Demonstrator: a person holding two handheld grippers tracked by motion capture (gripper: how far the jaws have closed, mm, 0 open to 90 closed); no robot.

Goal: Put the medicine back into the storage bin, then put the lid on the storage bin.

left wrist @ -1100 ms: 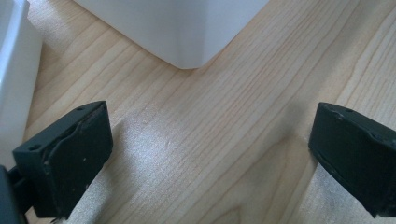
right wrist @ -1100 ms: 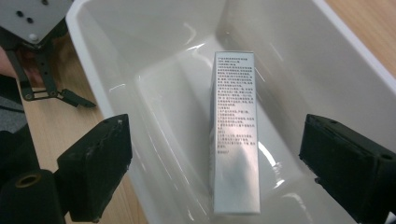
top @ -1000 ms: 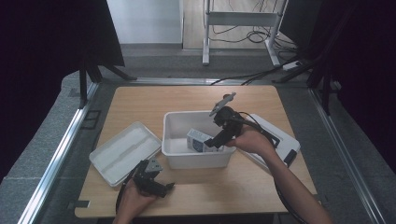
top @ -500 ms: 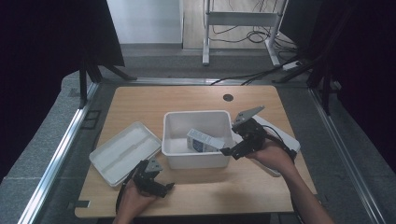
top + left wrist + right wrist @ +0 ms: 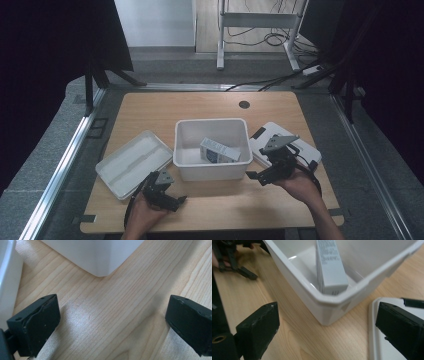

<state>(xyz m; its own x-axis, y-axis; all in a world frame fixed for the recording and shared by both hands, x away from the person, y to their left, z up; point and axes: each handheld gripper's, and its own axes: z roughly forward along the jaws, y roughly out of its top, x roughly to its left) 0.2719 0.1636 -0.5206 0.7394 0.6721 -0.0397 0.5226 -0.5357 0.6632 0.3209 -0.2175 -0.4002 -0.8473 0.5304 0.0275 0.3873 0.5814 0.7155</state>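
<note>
A white plastic bin point(image 5: 212, 167) stands in the middle of the wooden table. Inside it a grey-white carton point(image 5: 218, 151) leans against the right wall; the right gripper view shows the carton point(image 5: 330, 267) standing in the bin's corner point(image 5: 329, 305). My right gripper point(image 5: 255, 177) hovers open just off the bin's front right corner, jaws wide and holding nothing point(image 5: 329, 325). My left gripper point(image 5: 176, 201) rests low on the table in front of the bin's left corner, also open and holding nothing point(image 5: 112, 315).
A shallow white tray point(image 5: 132, 162) lies left of the bin, and its edge point(image 5: 7, 277) is close to my left jaw. A white lid point(image 5: 287, 145) lies right of the bin, under my right hand. Bare wood runs along the table's front edge.
My right gripper has pulled out from above the bin, swung right, then come back low to the bin's front right corner. The carton stays in the bin. The left gripper has not moved.
</note>
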